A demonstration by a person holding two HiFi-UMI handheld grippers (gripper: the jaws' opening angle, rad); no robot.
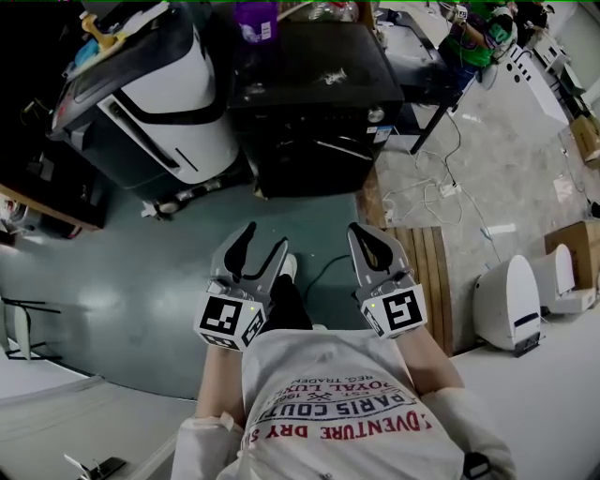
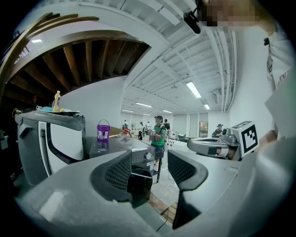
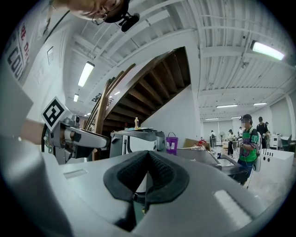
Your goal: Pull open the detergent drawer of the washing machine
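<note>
Left gripper (image 1: 263, 241): jaws apart, nothing between them; right gripper (image 1: 365, 236): jaws together, empty; both near the person's torso, well apart from the black washing machine (image 1: 309, 94) far ahead; its detergent drawer cannot be made out; purple bucket (image 1: 255, 21) on its top.

The washer's (image 1: 309, 94) drawer is being lost in its dark front. Its door (image 2: 140, 185) is being half covered by a jaw of the left tongs (image 2: 150, 169). Distant people (image 2: 159, 130) are being shown too small to tell apart.
</note>
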